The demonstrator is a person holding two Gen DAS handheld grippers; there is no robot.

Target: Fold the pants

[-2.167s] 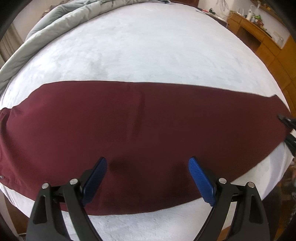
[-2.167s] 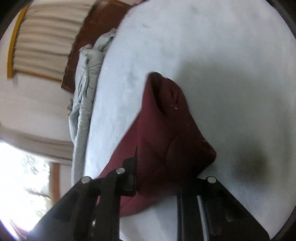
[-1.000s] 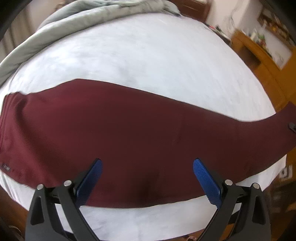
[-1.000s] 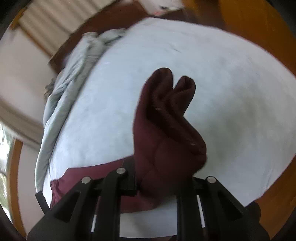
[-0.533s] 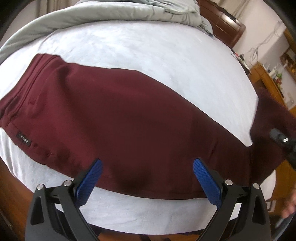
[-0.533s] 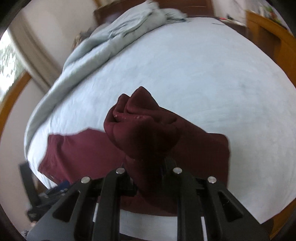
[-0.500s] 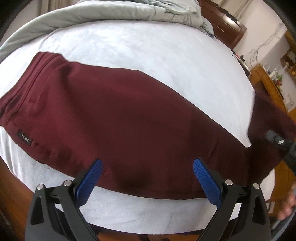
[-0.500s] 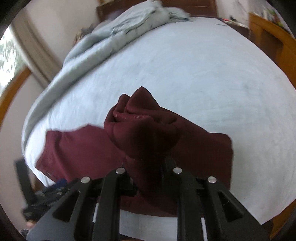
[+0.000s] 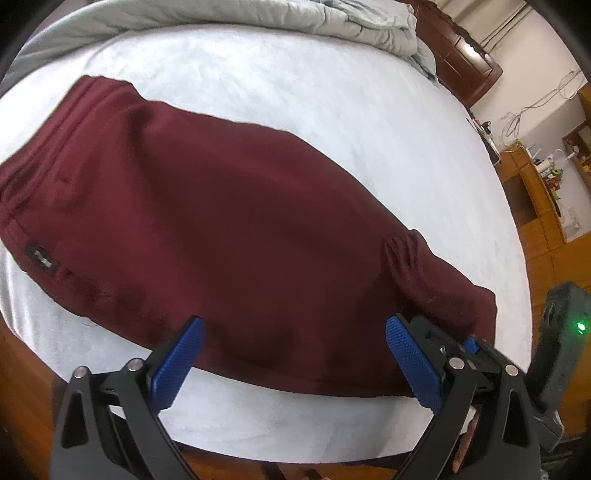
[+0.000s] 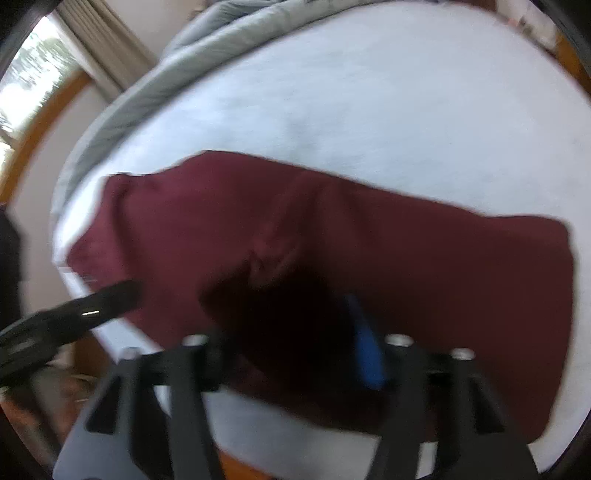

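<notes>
Behind pants (image 9: 229, 221): bunched grey duvet (image 9: 258, 18), wooden headboard (image 9: 465, 62)

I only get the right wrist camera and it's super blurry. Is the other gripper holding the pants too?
Observer: No. The left gripper is open over the near edge of the maroon pants, with nothing pinched between its blue pads.
Operator: Do the pants have a tag? I can't see one.
Observer: Yes, there is a small dark label near the waistband, on the left end in the left wrist view.
Operator: Is anything next to the bed on the other side?
Observer: A dark device sits at the right edge of the view, with a green light glowing on it.
</notes>
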